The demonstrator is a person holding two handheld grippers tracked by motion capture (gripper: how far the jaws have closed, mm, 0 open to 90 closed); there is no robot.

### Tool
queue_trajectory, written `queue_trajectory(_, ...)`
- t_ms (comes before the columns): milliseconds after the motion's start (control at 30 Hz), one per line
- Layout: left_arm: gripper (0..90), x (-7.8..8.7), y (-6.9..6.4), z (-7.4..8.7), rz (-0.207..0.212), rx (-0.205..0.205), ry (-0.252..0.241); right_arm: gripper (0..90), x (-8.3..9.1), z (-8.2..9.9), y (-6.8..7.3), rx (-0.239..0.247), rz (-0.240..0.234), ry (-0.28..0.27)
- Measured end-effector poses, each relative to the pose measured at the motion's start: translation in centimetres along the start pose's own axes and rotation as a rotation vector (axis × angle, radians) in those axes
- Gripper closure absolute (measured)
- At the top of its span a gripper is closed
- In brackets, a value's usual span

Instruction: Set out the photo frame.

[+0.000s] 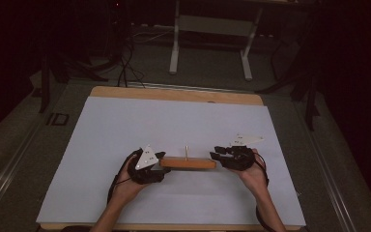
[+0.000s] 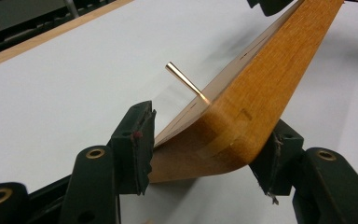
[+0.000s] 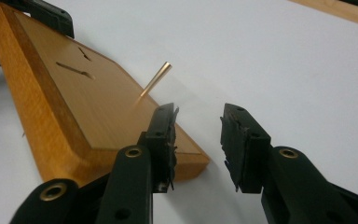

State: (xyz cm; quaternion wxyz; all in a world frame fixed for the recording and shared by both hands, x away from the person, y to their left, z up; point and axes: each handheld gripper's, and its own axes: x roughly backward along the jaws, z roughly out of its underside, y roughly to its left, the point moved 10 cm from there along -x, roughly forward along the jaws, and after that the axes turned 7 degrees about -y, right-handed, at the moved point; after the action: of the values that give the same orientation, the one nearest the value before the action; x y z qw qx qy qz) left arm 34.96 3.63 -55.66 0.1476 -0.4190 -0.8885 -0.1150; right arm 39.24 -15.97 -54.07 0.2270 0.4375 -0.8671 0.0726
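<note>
Wooden board (image 1: 188, 164) with a thin brass peg (image 1: 186, 151) standing up from its top lay on the white sheet (image 1: 125, 125) that covered the table (image 1: 174, 93), toward my side of it and between my two hands. In the high view my left claw (image 1: 157, 162) sat at the board's left end and my right claw (image 1: 216, 155) at its right end.

Along my left claw (image 2: 205, 140) I saw the rounded end of the board (image 2: 242, 112) sitting between the two black jaws, one pad against each long edge, so this claw gripped the board's end. The peg (image 2: 184, 81) rose out of the board's pale top face just beyond the jaws, and past the far end a dark bit of the other claw showed.

Along my right claw (image 3: 198, 135) the jaws stood apart with bare white sheet between them. The near corner of the board (image 3: 74, 107) lay beside the left-hand jaw, outside the gap, and I could not tell whether that jaw touched the wood. So this claw was open and held nothing. Two thin slots marked the board's top, and the peg (image 3: 154, 80) leaned out of it beyond the jaw
</note>
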Motion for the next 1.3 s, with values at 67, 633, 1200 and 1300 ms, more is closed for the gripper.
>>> queue_trajectory(67,45.0,0.0,0.0,0.0,0.003,0.003,0.0,64.0,0.4,0.3,0.0,0.006,0.001,-0.004)
queue_trajectory(633,45.8,-0.1,0.4,-0.2,-0.004,0.022,-0.012,65.0,1.5,2.0,0.2,0.077,0.005,0.034)
queue_trajectory(1200,48.8,0.1,0.9,-0.3,-0.018,0.045,-0.021,56.2,1.4,2.9,1.9,0.191,-0.084,0.089)
queue_trajectory(1300,49.1,0.1,1.0,-0.3,-0.019,0.048,-0.023,48.3,1.3,2.3,2.2,0.197,-0.085,0.055)
